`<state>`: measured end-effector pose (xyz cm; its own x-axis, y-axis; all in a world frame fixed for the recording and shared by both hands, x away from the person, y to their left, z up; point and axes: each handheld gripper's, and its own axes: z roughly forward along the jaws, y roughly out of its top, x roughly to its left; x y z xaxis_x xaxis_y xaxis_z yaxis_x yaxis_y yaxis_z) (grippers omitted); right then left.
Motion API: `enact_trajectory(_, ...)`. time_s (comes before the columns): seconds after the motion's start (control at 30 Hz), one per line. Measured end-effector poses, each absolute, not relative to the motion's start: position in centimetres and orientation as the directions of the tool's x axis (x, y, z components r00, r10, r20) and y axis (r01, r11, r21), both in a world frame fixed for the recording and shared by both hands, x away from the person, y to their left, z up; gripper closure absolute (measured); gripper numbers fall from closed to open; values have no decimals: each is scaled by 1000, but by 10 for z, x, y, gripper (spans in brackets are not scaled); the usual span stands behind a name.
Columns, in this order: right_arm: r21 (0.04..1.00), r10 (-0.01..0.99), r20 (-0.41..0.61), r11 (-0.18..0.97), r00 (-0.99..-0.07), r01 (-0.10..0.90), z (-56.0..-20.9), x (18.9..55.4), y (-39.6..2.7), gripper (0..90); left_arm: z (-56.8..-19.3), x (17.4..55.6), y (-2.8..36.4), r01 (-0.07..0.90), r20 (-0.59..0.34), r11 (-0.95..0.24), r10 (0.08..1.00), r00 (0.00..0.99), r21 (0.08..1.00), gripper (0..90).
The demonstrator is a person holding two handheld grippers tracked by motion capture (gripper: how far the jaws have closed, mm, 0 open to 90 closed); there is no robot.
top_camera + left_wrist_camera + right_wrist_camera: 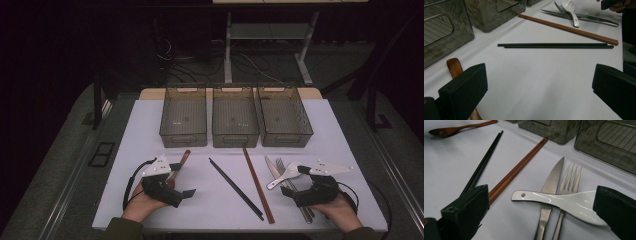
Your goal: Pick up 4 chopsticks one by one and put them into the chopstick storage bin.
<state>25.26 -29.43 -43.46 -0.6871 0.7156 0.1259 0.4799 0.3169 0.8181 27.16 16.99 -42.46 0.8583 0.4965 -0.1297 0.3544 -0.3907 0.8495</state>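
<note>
Both jaws of the right hand-held gripper [541,213] stand released around the white spoon [564,202]; close squarely on its bowl, lifting clear of knife [552,181] and fork [571,180] beneath.

the right claw [541,212] stands wide, its two black jaws rising from the bottom corners with nothing pressed between them. between the jaws a white ceramic spoon [564,202] lies crosswise on top of a steel knife [551,182] and a steel fork [571,180], which lie side by side, the knife's serrated tip and the fork's tines pointing toward the smoky plastic bins [604,142] along the far edge. just beside the knife run brown chopsticks [521,167], then black chopsticks [484,162], both pairs slanting. a wooden spoon [456,129] rests at the upper left, well apart. all of it lies on the white bench [446,165].
</note>
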Motion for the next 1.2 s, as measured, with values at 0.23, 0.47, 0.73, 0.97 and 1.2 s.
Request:
enact_trajectory(0.23,798,720,132,330,-681,504,-434,253,-292,8,-425,273,171,364,-140,-388,498,856,847,0)
enact_trajectory(0.47,786,710,125,355,-693,506,-429,253,-285,9,-425,271,170,363,-138,-389,499,855,847,0)
enact_trajectory(0.73,783,701,133,359,-701,507,-426,257,-275,9,-425,270,171,365,-144,-382,498,855,849,0)
enact_trajectory(0.97,792,704,129,350,-698,500,-423,265,-266,51,-425,270,171,365,-145,-378,499,855,851,0)
enact_trajectory(1.2,779,702,132,364,-700,511,-423,271,-254,146,-425,271,171,366,-145,-381,498,855,849,0)
